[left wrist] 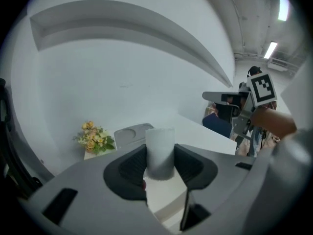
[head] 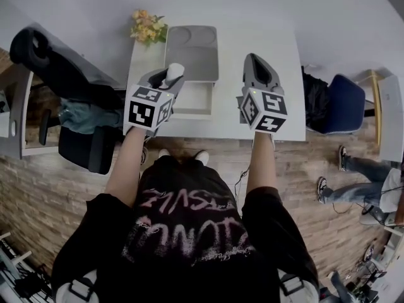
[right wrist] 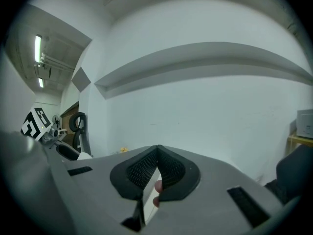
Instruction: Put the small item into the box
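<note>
- Head view: the pink print on the person's black T-shirt [head: 189,226] is too smeared to read. The marker cubes [head: 148,109] carry only black-and-white square patterns, no words.
- Head view: the left gripper [head: 169,81] hangs over the left edge of the open white box [head: 192,111] on the white table [head: 291,55]. The white cylinder [head: 175,72] stands upright between its jaws. The right gripper [head: 255,60] hovers just right of the box, apart from it. Yellow flowers [head: 148,27] stand beside the grey lid [head: 192,52].
- Left gripper view: the 2 jaws of the left gripper [left wrist: 160,166] press on the white cylinder [left wrist: 160,146] from both sides. Its top rises above the fingertips, and no label shows on it. Beyond lie the flowers [left wrist: 94,138] and the grey lid [left wrist: 132,133]. One of the marker cubes [left wrist: 261,89] shows at the right.
- Right gripper view: the jaws of the right gripper [right wrist: 157,153] are closed tip to tip with nothing between them. A fingertip [right wrist: 156,186] shows in the gap below. No writing can be read here.
</note>
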Tool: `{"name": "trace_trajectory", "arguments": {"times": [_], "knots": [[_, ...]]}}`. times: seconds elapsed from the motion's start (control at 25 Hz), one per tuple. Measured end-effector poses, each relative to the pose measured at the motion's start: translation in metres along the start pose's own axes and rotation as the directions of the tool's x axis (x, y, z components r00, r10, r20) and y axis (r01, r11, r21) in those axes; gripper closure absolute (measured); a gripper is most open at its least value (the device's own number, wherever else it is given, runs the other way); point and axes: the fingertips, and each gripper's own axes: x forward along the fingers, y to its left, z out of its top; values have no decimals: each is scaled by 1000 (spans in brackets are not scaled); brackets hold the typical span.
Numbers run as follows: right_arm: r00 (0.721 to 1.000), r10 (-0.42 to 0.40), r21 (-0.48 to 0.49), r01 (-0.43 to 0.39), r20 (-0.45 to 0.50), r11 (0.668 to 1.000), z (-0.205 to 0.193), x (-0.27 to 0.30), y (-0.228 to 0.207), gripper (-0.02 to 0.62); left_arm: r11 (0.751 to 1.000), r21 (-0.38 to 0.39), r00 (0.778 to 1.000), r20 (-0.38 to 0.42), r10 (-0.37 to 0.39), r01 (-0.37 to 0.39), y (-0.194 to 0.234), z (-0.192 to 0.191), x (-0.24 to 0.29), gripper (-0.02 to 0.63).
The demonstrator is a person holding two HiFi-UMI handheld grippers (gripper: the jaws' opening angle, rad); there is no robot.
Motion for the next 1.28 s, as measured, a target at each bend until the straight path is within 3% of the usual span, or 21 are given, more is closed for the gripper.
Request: {"name": "trace_trajectory", "arguments": {"times": [0.28, 0.56, 0.76, 1.28], "knots": [[1000, -13, 14, 13, -12, 1000, -8, -1, -7, 584, 999, 1, 989, -145, -33, 33, -10, -42, 22, 431], [999, -26, 13, 26, -33, 1000, -17, -4, -15, 584, 997, 5, 962, -264, -71, 75, -23, -78, 40, 431], [998, -36, 16, 37, -46, 999, -23, -7, -24, 584, 997, 17, 941, -330, -67, 77, -25, -98, 48, 485], [999, -24, 22, 25, -48, 999, -26, -8, -22, 584, 999, -11, 942, -332, -52, 51, -19, -109, 43, 485]]}}
